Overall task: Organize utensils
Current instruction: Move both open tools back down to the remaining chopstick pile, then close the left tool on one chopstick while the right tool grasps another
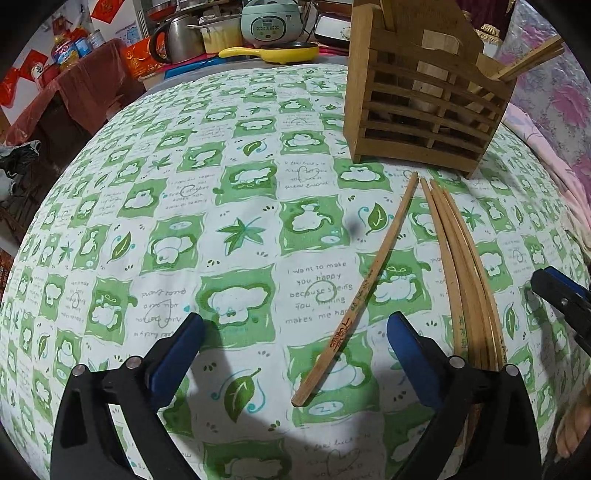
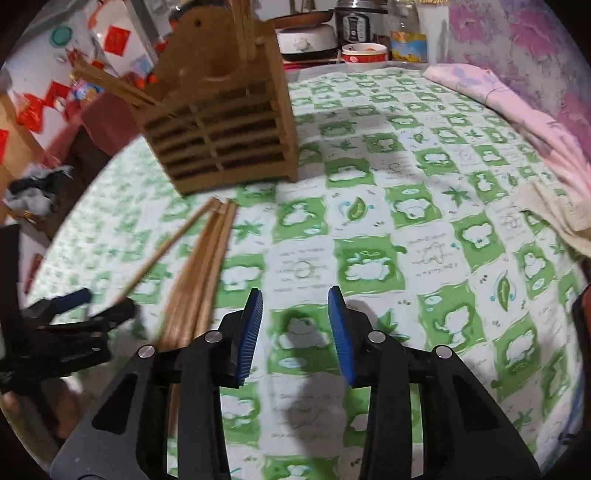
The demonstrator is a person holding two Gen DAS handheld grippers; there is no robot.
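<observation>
A wooden slatted utensil holder [image 1: 424, 96] stands at the far right of the table with a few chopsticks leaning in it; it also shows in the right wrist view [image 2: 221, 122]. One loose chopstick [image 1: 364, 291] lies between my left gripper's fingers' line and a bundle of several chopsticks [image 1: 465, 280] to its right. My left gripper [image 1: 295, 339] is open and empty, low over the cloth. My right gripper [image 2: 295, 328] is open and empty, just right of the chopstick bundle [image 2: 199, 280]. The single chopstick [image 2: 166, 251] lies left of the bundle there.
A green-and-white patterned tablecloth [image 1: 221, 221] covers the table. A yellow pan [image 1: 273, 51], kettle and rice cooker [image 1: 271, 20] stand behind it. Pink bedding [image 2: 517, 110] lies along the right edge. The right gripper [image 1: 561, 295] shows at the left view's right edge.
</observation>
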